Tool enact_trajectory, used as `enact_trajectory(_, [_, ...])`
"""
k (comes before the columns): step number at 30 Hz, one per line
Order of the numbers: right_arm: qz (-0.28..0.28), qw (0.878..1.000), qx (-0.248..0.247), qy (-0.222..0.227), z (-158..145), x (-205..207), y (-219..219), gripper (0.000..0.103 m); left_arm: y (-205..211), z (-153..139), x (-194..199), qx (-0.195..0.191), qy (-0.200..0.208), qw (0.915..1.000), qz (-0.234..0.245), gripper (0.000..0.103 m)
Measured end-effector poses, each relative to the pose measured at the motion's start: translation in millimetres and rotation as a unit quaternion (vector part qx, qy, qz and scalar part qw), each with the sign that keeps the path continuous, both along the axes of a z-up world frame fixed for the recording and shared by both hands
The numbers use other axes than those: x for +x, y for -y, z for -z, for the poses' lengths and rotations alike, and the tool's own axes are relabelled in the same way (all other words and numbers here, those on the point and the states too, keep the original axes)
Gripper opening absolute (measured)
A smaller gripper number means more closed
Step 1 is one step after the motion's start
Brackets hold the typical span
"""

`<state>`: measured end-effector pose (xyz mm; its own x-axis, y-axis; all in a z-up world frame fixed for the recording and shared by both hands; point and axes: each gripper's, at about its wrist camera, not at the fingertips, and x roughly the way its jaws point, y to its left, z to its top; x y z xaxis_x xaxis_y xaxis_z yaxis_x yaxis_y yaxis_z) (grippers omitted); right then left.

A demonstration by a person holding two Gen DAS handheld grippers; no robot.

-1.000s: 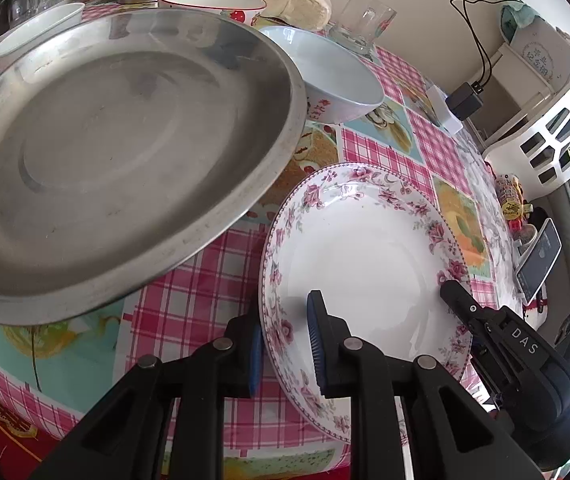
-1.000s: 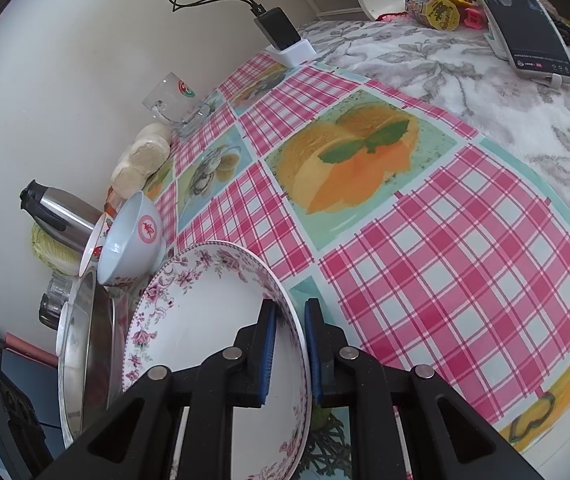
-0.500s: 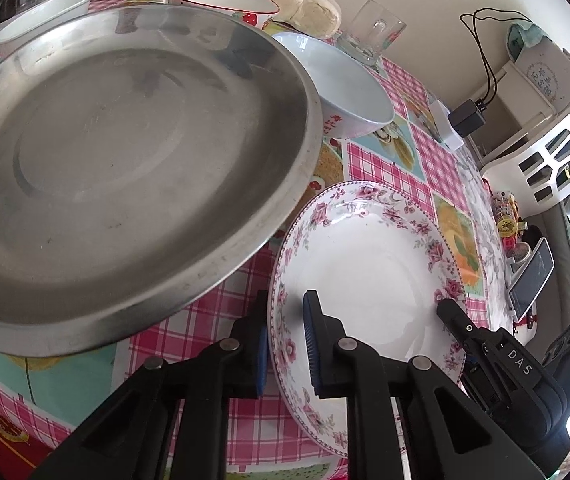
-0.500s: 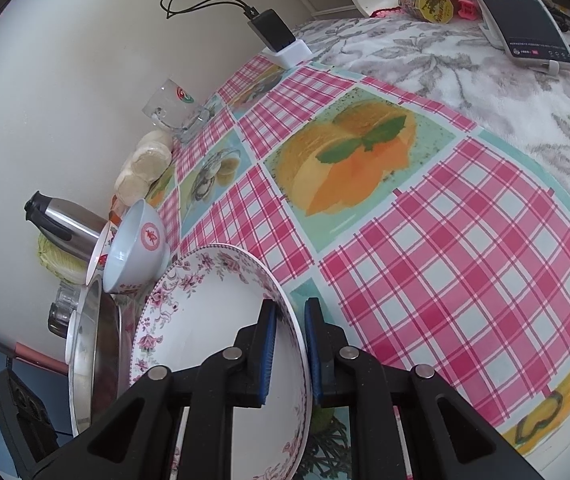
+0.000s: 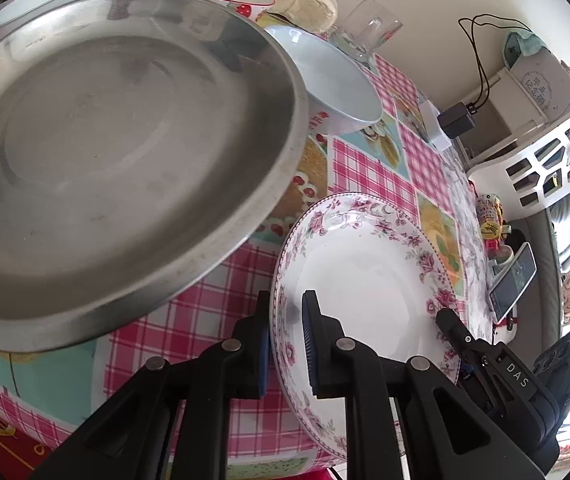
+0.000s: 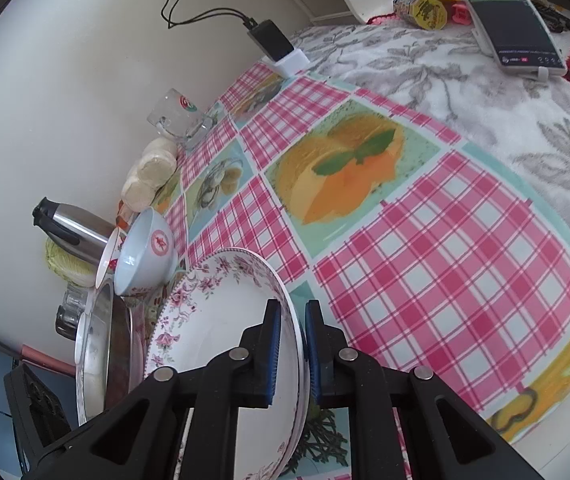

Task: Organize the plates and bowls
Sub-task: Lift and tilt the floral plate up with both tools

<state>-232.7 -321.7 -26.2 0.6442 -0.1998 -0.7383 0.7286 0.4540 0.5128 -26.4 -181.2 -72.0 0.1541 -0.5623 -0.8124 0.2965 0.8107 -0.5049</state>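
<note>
Left wrist view: both grippers clamp one floral plate (image 5: 365,280) at opposite rims.
Since a second ago the steel tray (image 5: 125,152) fills more of the frame and the left gripper (image 5: 285,344) has pinched down from slightly wider, so the lift looks ready. Plate sits on the tablecloth (image 6: 445,280) beside the tray; the right gripper (image 6: 293,352) is closed on its rim, a bowl (image 6: 145,256) behind.

Checked fruit-print tablecloth (image 6: 437,280) covers table. Glass mug (image 6: 177,120), pale round buns (image 6: 151,172), steel thermos (image 6: 73,232) along wall. Black charger (image 6: 271,40) on white block. Phone (image 6: 513,16) on grey floral cloth.
</note>
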Motion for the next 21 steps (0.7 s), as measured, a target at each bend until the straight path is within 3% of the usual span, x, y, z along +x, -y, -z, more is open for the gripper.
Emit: enact_trajectory(21, [0.009, 0.999, -0.022, 0.029, -20.9, -15.8, 0.4, 0.014, 9.5, -18.2, -5.5, -0.01, 0.036, 0.9988, 0.032, 0.015])
